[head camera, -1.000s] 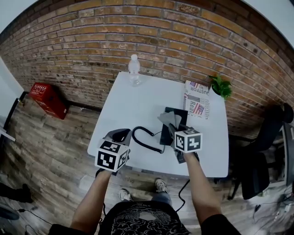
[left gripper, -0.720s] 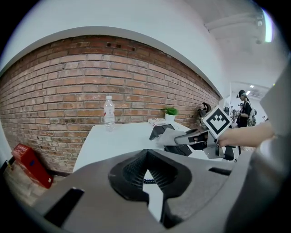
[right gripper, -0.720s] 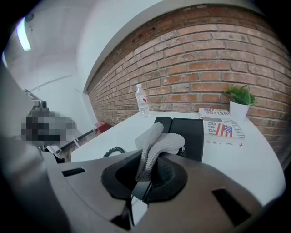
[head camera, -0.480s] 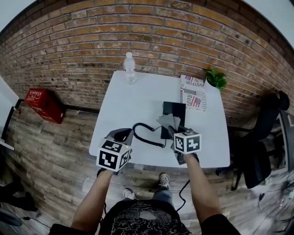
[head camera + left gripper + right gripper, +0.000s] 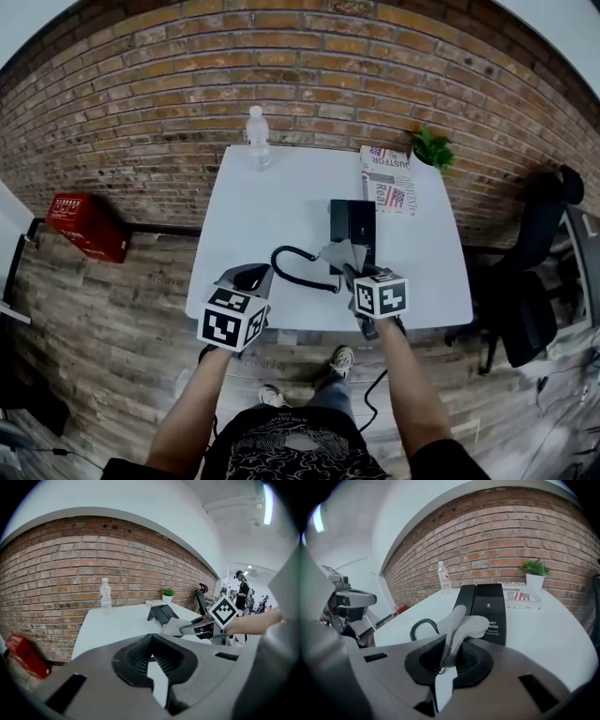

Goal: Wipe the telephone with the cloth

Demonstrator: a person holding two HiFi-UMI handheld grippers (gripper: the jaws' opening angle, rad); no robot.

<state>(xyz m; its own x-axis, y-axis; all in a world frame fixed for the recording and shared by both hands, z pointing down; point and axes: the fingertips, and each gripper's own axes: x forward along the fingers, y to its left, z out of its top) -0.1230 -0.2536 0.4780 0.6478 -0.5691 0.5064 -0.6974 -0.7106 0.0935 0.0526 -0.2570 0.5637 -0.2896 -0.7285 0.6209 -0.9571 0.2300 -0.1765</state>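
Since the right hand-held gripper [image 5: 351, 272] pinches only a fold of cloth [image 5: 337, 253], with the telephone [image 5: 353, 222] at its 12 o'clock on the counter [image 5: 272, 206] and the left hand-held gripper [image 5: 247, 277] closed on nothing at 9 o'clock, a wipe may shove the unbraced telephone.

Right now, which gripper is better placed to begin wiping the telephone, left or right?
Right: the right gripper is shut on the cloth, close to the near end of the telephone. The left gripper holds nothing and is farther from it.
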